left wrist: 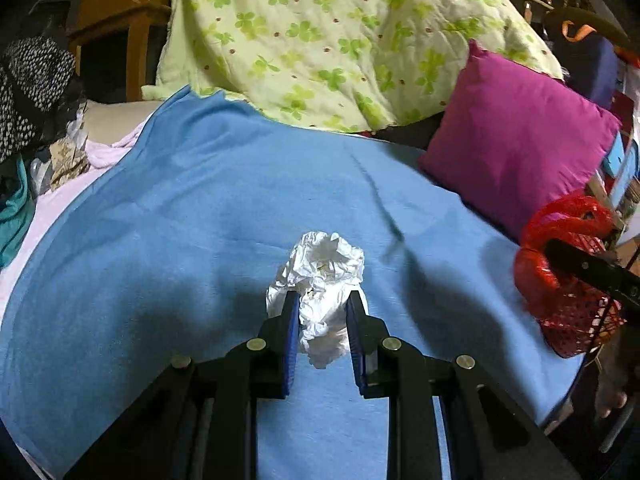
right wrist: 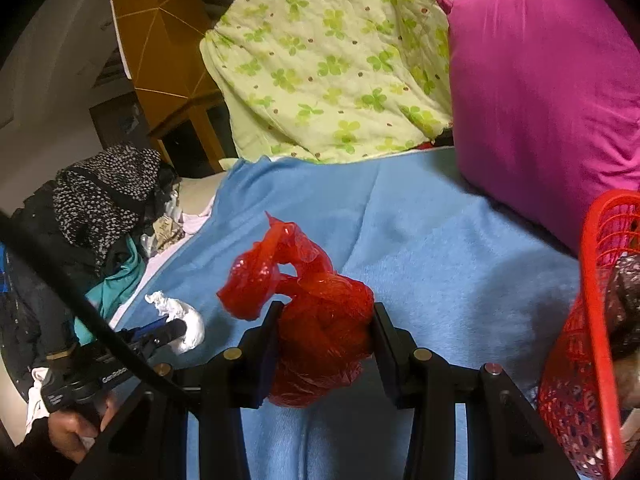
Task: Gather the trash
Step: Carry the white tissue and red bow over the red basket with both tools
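1. Clamped between the blue pads of my left gripper [left wrist: 322, 312] is a crumpled white tissue [left wrist: 320, 280], held above the blue blanket [left wrist: 180, 220].
2. Off to the right in that view, a red mesh basket [left wrist: 576, 320] sits near the magenta pillow [left wrist: 516, 140].
3. From the right wrist, my right gripper [right wrist: 324, 320] squeezes a crumpled red plastic bag [right wrist: 320, 320] over the blanket, the basket [right wrist: 592, 320] just beside it.
4. At far left there, my left hand [right wrist: 68, 428] carries the tissue [right wrist: 180, 316].

The blanket [left wrist: 200, 208] covered the bed, with the quilt [left wrist: 320, 40] heaped behind it, the cushion [left wrist: 516, 140] at its right, the basket [right wrist: 592, 320] before that, and clothes [right wrist: 104, 200] piled left.
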The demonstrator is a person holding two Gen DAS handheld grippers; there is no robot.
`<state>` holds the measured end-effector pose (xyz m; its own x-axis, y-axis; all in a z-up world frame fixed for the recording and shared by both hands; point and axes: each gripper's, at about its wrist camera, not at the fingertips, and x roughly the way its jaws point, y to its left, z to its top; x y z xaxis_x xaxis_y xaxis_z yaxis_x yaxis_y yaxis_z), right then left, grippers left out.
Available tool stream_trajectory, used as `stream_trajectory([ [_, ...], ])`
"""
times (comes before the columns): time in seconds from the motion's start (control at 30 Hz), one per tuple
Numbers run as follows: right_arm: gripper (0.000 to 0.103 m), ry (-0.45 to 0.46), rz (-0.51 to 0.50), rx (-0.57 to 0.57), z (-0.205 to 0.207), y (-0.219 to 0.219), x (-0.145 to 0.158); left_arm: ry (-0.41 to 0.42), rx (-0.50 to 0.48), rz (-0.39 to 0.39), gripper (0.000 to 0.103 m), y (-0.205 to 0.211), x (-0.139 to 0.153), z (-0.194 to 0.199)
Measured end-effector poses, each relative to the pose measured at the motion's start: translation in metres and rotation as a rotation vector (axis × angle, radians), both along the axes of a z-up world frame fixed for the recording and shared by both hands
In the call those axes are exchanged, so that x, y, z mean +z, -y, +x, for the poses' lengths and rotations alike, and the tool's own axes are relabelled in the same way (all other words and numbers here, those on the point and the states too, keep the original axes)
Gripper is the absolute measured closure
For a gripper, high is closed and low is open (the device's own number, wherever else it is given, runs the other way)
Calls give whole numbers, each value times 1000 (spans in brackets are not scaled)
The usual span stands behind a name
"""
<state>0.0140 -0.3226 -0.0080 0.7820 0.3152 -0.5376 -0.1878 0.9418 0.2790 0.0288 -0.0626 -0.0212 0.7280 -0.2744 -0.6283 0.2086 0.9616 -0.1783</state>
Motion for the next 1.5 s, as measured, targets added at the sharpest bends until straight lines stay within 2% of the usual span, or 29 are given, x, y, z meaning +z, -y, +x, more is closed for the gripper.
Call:
stream_trajectory([
  [0.27,58,69,18,7,-25,18,18,69,-17,43,79,31,42,-20],
  [0.57,58,107,46,-10,-45,43,29,143,-5,139,79,63,68,-41],
  [0.97,58,159,81,-27,-64,61,42,220,-39,197,79,98,94,-60],
  [1.5,58,224,106,-28,-82,66,53,251,-89,214,79,129,111,-72],
])
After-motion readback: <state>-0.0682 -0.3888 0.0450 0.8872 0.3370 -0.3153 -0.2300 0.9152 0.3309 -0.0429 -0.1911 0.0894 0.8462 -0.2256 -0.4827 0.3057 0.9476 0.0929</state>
